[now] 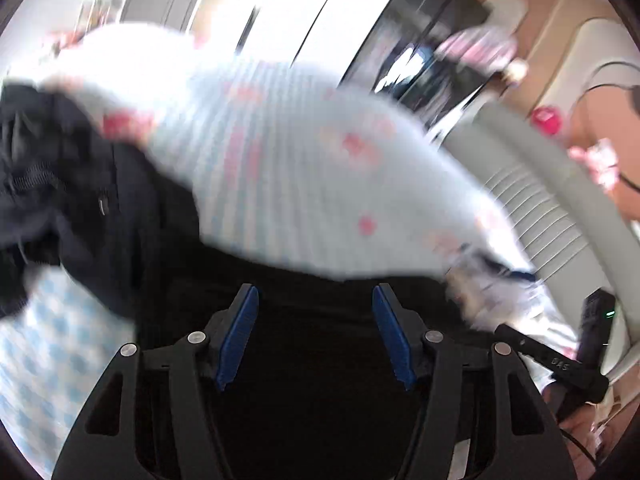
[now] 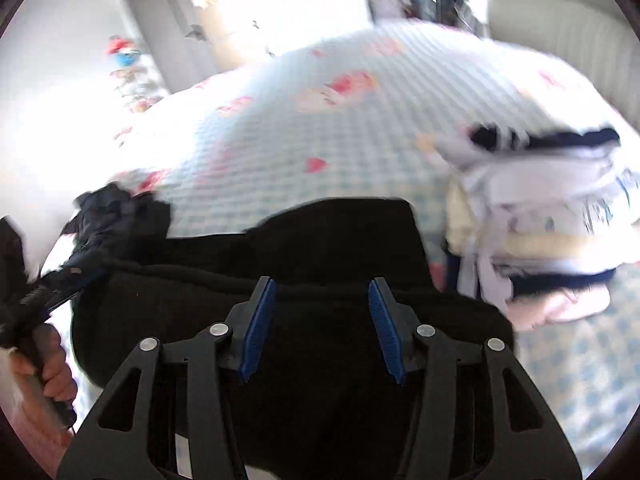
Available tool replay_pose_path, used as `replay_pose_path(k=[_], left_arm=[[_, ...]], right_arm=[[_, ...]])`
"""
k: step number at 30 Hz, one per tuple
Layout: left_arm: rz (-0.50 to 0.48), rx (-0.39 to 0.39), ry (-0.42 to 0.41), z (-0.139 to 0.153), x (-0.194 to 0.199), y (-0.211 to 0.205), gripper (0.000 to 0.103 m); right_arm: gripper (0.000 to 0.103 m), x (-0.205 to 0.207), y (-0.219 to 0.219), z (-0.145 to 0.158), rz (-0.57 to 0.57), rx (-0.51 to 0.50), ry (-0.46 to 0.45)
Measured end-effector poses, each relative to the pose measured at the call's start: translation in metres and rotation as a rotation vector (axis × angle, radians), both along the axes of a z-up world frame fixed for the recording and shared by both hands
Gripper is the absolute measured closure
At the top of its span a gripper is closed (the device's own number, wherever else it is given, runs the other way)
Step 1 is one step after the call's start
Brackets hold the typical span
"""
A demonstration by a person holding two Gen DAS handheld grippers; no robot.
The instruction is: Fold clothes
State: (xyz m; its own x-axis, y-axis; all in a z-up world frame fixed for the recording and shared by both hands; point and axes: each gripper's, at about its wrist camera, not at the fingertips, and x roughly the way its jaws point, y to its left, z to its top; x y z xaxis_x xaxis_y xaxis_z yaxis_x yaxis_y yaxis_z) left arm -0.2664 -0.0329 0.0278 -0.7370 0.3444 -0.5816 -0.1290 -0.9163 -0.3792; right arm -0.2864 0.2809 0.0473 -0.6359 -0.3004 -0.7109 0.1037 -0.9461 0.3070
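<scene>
Lying flat at the bed's (image 2: 360,152) near edge, black garment (image 2: 344,240) looks folded w/ thick hem. Both claws, left (image 1: 315,334) & right (image 2: 322,326), spread wide over it, holding nothing.

Folded garment (image 2: 304,248) lies on bed (image 2: 320,152), just before right gripper (image 2: 322,304). Clothes stack (image 2: 540,220) to its right; crumpled jacket (image 2: 116,216) to its left.

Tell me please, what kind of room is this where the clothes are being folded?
Most likely a bedroom in a home. The black garment lies on a bed with a blue-checked quilt, a padded headboard stands behind it, and a stack of folded clothes sits on the bed.
</scene>
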Motion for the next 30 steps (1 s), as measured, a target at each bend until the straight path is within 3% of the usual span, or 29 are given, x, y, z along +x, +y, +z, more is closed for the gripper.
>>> replay_pose_path(k=[2, 3, 7, 9, 11, 12, 15, 16, 17, 18, 19, 20, 21, 24, 26, 28, 30], left_arm=[[0.043, -0.022, 0.052, 0.011, 0.024, -0.012, 0.033], [0.068, -0.038, 0.052, 0.005, 0.043, -0.023, 0.031], [0.022, -0.025, -0.064, -0.048, 0.065, -0.051, 0.026], [-0.014, 0.069, -0.139, -0.068, 0.059, -0.064, 0.026], [-0.035, 0.144, -0.139, -0.077, 0.044, -0.063, 0.024], [-0.035, 0.143, -0.146, -0.079, 0.036, -0.059, 0.023], [-0.061, 0.116, -0.12, -0.074, 0.022, -0.048, 0.023], [-0.058, 0.101, -0.111, -0.07, 0.018, -0.046, 0.023], [-0.056, 0.086, -0.102, -0.065, 0.014, -0.045, 0.036], [-0.054, 0.07, -0.094, -0.061, 0.01, -0.044, 0.06], [-0.051, 0.055, -0.085, -0.057, 0.006, -0.043, 0.066], [-0.049, 0.04, -0.077, -0.052, 0.002, -0.041, 0.076], [-0.046, 0.024, -0.068, -0.048, -0.002, -0.04, 0.079], [-0.039, -0.022, -0.043, -0.035, -0.014, -0.037, 0.08], [-0.027, -0.014, -0.076, -0.044, -0.025, -0.038, 0.08], [-0.013, 0.002, -0.12, -0.056, -0.038, -0.04, 0.079], [0.0, 0.017, -0.164, -0.069, -0.05, -0.041, 0.061]], right_arm=[[0.043, 0.026, 0.019, 0.002, -0.039, -0.041, 0.048], [0.033, 0.045, 0.028, -0.002, -0.075, -0.04, 0.059], [0.017, 0.115, 0.062, -0.023, -0.206, -0.035, 0.089], [0.02, 0.117, 0.074, -0.041, -0.199, -0.058, 0.058], [0.019, 0.111, 0.083, -0.046, -0.176, -0.158, 0.11], [0.01, 0.103, 0.082, -0.049, -0.143, -0.183, 0.125], [0.01, 0.063, 0.078, -0.067, -0.102, -0.177, 0.011], [0.014, 0.053, 0.079, -0.074, -0.088, -0.222, -0.026], [0.018, 0.044, 0.081, -0.078, -0.075, -0.259, -0.047], [0.035, 0.039, 0.079, -0.076, -0.056, -0.264, -0.041], [0.047, 0.033, 0.074, -0.069, -0.028, -0.242, -0.025], [0.051, 0.029, 0.069, -0.061, -0.001, -0.213, -0.006], [0.059, 0.025, 0.064, -0.051, 0.028, -0.191, 0.023], [0.066, 0.013, 0.058, -0.018, 0.103, -0.227, 0.139], [0.066, 0.002, 0.06, 0.004, 0.115, -0.256, 0.217], [0.066, -0.012, 0.052, 0.016, 0.109, -0.221, 0.257], [0.066, -0.028, 0.043, 0.016, 0.088, -0.17, 0.264]])
